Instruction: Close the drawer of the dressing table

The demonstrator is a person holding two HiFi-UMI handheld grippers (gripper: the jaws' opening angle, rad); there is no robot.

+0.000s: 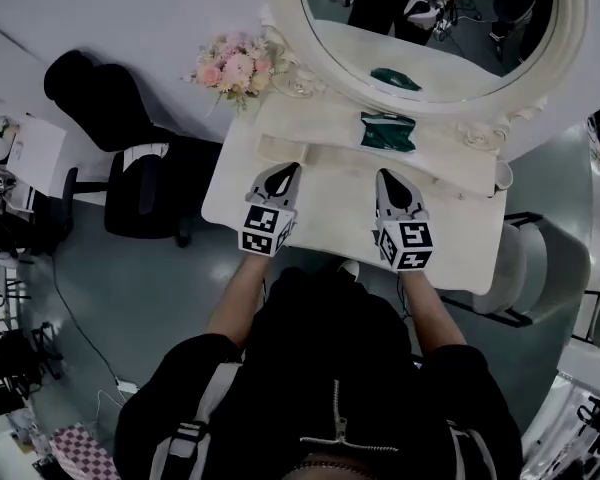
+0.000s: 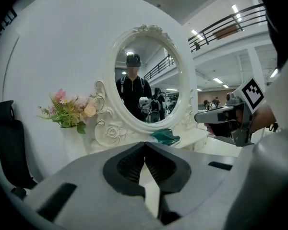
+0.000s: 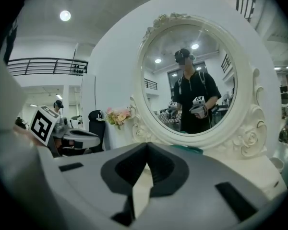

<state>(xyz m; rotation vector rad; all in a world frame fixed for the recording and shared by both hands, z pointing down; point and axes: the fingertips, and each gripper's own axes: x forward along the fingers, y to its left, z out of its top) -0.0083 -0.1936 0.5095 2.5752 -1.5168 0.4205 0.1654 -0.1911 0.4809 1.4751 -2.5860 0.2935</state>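
Your dark jacket (image 1: 330, 368) fills the bottom of the head view, and beyond it you hold both grippers side by side over the dressing table (image 1: 232, 190), low above its cream worktop (image 1: 330, 213). Your left gripper (image 1: 288, 171) sits toward the table's left side and your right gripper (image 1: 384, 176) near its middle, the two well apart and both pointing at the back of the table. In the left gripper view the dark fingers (image 2: 127, 166) are pressed together with nothing between them. The right gripper view shows its fingers (image 3: 165, 169) closed the same way, also empty. Just ahead of your left gripper's tips, a pale band on the front of the raised back tier (image 1: 310, 118) looks like the drawer (image 1: 280, 150). Whether it stands out or sits flush cannot be told. A folded dark green cloth (image 1: 387, 131) lies on that tier, to the right. Above it rises a large oval mirror in a carved white frame (image 1: 572, 28), reflecting you with a gripper in each hand. A bunch of pink flowers (image 1: 232, 68) stands at the table's back left corner, and a black chair (image 1: 110, 118) sits on the floor to the left.
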